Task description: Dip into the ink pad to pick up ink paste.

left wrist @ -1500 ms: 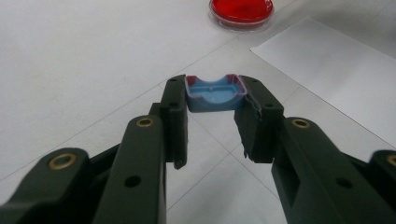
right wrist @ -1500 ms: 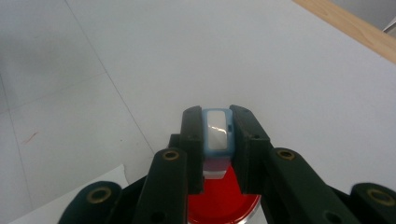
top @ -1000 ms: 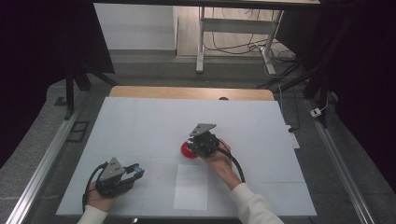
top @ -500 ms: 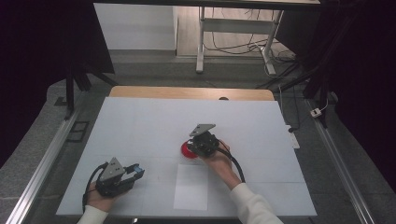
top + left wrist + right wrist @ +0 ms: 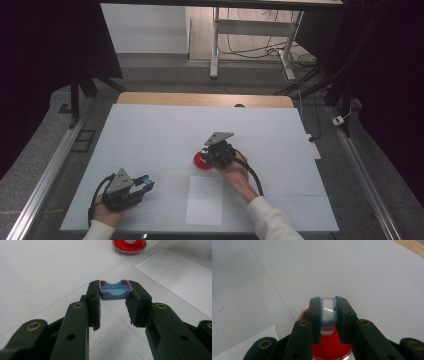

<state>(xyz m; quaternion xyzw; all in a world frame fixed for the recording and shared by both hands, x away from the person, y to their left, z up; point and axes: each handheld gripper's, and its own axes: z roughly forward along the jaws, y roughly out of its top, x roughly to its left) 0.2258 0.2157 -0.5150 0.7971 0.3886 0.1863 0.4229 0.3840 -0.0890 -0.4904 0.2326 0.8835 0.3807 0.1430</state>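
My left gripper [image 5: 145,183] rests low at the table's near left, shut on a small blue tray-like cap [image 5: 115,290] with a reddish rim, pinched between its jaw tips. My right gripper [image 5: 209,156] hovers over a round red dish [image 5: 201,161] near the table's middle. It is shut on a small blue block with a white face [image 5: 328,310], held just above the red dish [image 5: 332,346]. The left gripper view has the red dish [image 5: 129,246] farther off, with a small white piece in it.
A white sheet of paper [image 5: 205,199] lies flat near the front edge, between the two hands. The white table top [image 5: 165,130] stretches back to a wooden strip [image 5: 200,99]. Metal rails [image 5: 47,175] run along both sides.
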